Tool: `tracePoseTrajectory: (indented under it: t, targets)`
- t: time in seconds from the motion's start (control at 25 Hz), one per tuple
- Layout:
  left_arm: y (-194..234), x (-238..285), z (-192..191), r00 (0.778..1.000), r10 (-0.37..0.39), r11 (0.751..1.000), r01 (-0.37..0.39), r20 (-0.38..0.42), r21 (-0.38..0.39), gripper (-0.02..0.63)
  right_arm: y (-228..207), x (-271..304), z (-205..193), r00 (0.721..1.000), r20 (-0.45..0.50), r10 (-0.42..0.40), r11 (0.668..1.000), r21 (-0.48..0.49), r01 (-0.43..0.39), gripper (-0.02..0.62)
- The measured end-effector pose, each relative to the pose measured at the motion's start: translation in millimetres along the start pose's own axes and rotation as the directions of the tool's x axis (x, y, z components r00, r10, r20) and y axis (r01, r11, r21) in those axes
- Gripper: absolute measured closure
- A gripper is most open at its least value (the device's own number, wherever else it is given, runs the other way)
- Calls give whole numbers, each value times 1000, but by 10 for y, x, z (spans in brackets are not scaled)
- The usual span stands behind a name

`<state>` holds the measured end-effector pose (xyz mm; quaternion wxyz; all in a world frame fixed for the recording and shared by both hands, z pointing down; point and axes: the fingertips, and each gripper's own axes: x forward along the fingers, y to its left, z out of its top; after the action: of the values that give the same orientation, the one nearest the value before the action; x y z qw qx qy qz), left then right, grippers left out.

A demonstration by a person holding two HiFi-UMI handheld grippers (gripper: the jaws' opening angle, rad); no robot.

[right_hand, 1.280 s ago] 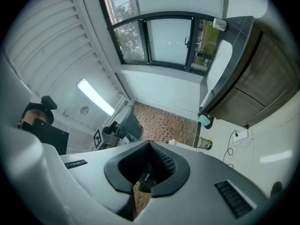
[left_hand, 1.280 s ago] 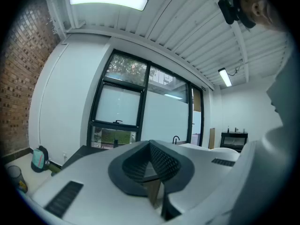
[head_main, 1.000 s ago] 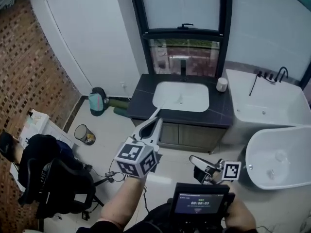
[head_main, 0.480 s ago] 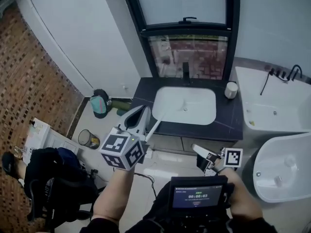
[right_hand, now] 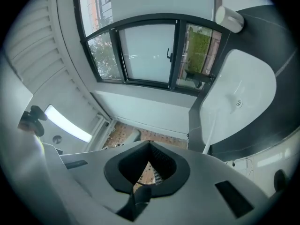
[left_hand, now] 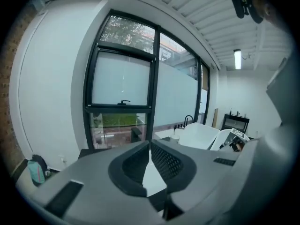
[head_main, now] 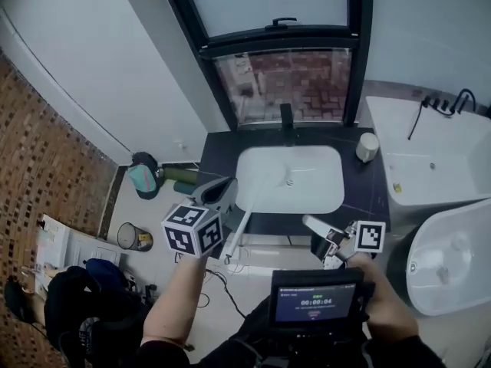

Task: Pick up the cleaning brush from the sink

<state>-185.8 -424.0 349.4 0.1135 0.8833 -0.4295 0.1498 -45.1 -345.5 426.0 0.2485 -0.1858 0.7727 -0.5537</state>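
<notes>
The cleaning brush [head_main: 244, 222] is white with a long handle. Its head lies in the white sink [head_main: 307, 194], and its handle slants out over the dark counter's front edge. In the right gripper view the brush [right_hand: 210, 134] shows as a white stick leaning on the sink [right_hand: 248, 86]. My left gripper [head_main: 222, 189] hangs just left of the handle at the counter's front left corner, jaws shut and empty, tips meeting [left_hand: 150, 143]. My right gripper [head_main: 308, 223] floats below the counter's front edge, right of the handle, also shut [right_hand: 149, 144] with nothing in it.
A black faucet [head_main: 286, 117] stands behind the basin and a white cup [head_main: 367, 146] sits on the counter's right end. A bathtub [head_main: 430, 167] and a white bowl [head_main: 453, 259] fill the right side. On the floor at left are a bin [head_main: 134, 238] and a teal bag [head_main: 143, 179].
Both grippers have travelled toward the vanity, which now lies closer and more central. The left gripper has reached the counter's front left corner beside the brush handle.
</notes>
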Motion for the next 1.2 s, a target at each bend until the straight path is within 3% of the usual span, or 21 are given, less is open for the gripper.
tracePoseTrajectory:
  t: [0.08,0.16,0.28,0.4,0.48,0.6,0.76,1.0,1.2]
  targets:
    - [172,387,-187,996,-2,1000,2,-90,-3,582,-178,79,250,1000,4,-24,1000,20,24,607]
    - [272,851,-488,974,-41,999,43,-223,4,511,-376,82,523,999,32,-35,996,78,33,607]
    - [512,1533,-935,915,-93,996,78,-393,-53,455,-615,144,922,998,66,-21,991,134,12,607]
    - [716,2036,-1322,859,-71,997,50,-507,-56,422,-894,195,1203,999,23,-39,991,131,36,607]
    - [821,2383,-1518,828,-82,996,42,-555,-84,374,-1186,224,1399,996,11,-84,985,152,81,607]
    - [1058,2767,-1844,779,-101,990,20,-619,-136,360,-1455,415,1589,993,11,-118,977,179,114,607]
    - [1310,3080,-2330,712,-121,989,25,-692,-148,354,-1756,725,1688,989,-10,-150,971,185,149,607]
    - [1824,3577,-2856,644,-129,987,10,-754,-160,354,-2145,1100,1839,983,-6,-183,957,227,179,607]
    - [1959,3782,-2981,615,-129,990,31,-777,-140,354,-2262,1202,2004,978,38,-207,955,223,193,607]
